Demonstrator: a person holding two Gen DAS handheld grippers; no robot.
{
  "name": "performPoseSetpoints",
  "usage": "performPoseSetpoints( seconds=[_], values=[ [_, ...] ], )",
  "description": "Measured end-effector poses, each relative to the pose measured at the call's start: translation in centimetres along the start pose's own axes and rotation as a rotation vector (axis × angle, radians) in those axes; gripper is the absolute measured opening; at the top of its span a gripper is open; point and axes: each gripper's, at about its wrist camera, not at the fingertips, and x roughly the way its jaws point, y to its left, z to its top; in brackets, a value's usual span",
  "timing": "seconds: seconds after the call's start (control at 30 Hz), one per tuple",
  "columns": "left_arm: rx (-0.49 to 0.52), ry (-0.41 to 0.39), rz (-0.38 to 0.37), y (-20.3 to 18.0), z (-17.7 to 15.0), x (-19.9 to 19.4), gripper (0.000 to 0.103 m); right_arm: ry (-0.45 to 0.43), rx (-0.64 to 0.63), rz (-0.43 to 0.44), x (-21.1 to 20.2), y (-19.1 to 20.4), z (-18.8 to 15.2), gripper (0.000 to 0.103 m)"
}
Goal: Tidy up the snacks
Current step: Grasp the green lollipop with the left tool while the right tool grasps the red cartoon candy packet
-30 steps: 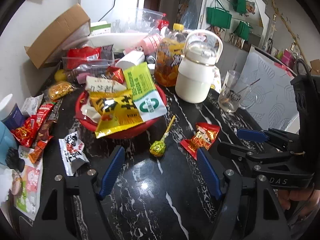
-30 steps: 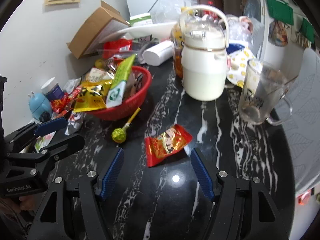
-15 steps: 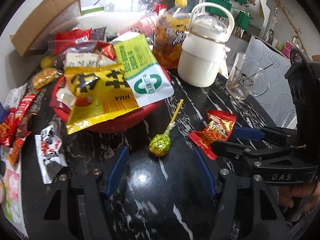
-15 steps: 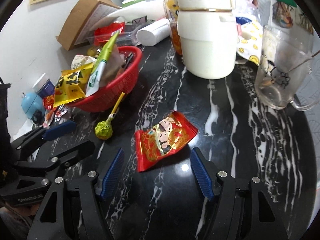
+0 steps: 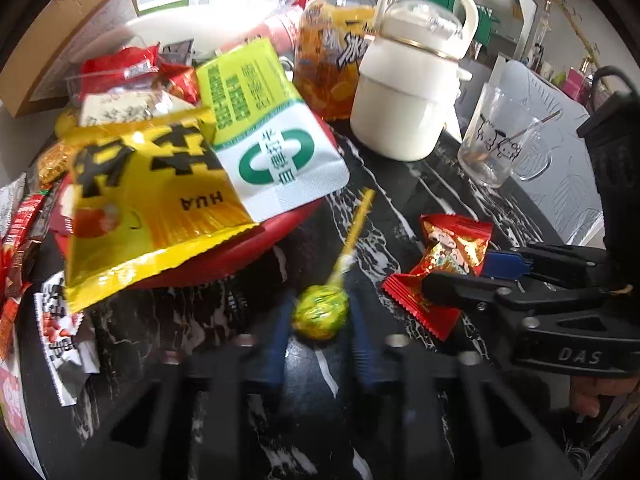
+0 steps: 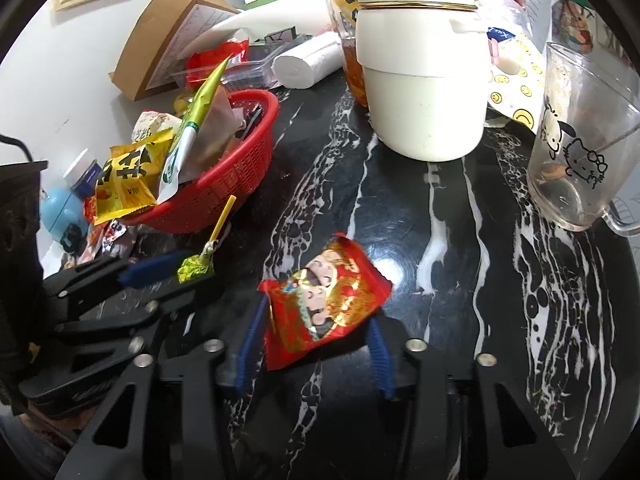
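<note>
Beside the red basket [image 6: 240, 184], the left tool [image 5: 320, 344] brackets the lollipop [image 5: 320, 312] and the right tool [image 6: 312, 340] the red packet [image 6: 324, 300], both spread (neither visibly pinching), apparently ready to grasp.

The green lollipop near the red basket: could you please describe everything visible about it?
The lollipop has a round head in crinkled yellow-green foil and a yellow stick that points up toward the red basket. It lies on the black marble tabletop. The left gripper has its blue pads on either side of the head; the blur hides whether they touch it.
</note>
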Motion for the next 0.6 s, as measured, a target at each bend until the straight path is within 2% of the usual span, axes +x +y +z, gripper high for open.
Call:
performPoseSetpoints(
  seconds=[0.17, 0.37, 0.4, 0.5, 0.6],
  values=[
    [-0.01, -0.001, -0.004, -0.1, 0.0, 0.1, 0.023, -0.022, -0.005, 0.023, -0.2, 0.2, -0.1, 0.036],
    [-0.026, 0.006, -0.016, -0.3, -0.5, -0.4, 0.023, -0.051, -0.021, 0.061, -1.4, 0.7, -0.1, 0.02],
    [-0.031, 0.005, -0.02, -0.3, -0.6, -0.6, 0.023, -0.052, -0.024, 0.061, -1.5, 0.8, -0.2, 0.012],
    [-0.041, -0.003, -0.022, -0.3, -1.0, -1.3, 0.023, -0.068, -0.014, 0.071, -2.0, 0.9, -0.5, 0.005],
    [-0.042, -0.017, -0.016, -0.4, -1.2, -2.2, 0.023, -0.088, -0.019, 0.07, -2.7, 1.2, -0.8, 0.003]
  ],
)
